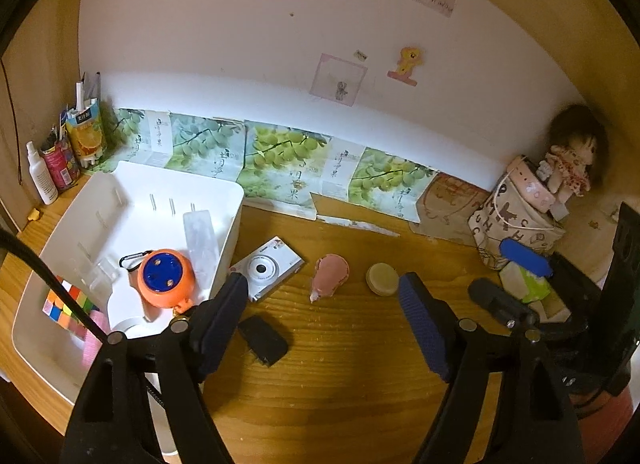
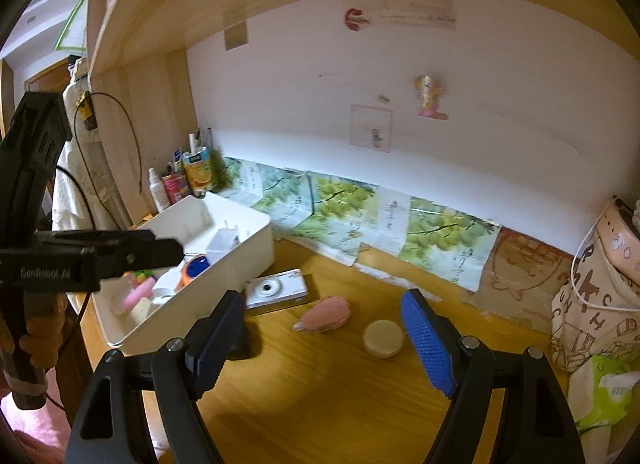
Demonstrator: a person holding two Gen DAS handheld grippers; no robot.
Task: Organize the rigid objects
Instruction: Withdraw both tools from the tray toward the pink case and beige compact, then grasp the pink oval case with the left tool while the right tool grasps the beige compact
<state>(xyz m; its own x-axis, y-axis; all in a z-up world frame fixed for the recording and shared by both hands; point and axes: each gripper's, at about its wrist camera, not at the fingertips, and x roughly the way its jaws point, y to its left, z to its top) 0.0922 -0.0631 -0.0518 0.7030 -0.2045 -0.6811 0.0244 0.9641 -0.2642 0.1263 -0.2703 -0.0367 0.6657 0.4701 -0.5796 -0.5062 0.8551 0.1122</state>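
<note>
Left gripper [image 1: 324, 304] agape (empty); camera [image 1: 267, 269] beside left finger.

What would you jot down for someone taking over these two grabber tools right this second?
Left gripper: jaws open, empty, above the desk.
Right gripper: jaws open, empty.
Done: the white bin holds an orange round gadget, a Rubik's cube, a clear case and a tape roll.
Left: the white camera, the pink pouch-like item, the round tan tin and the small black block lie on the wooden desk beside the bin.
</note>
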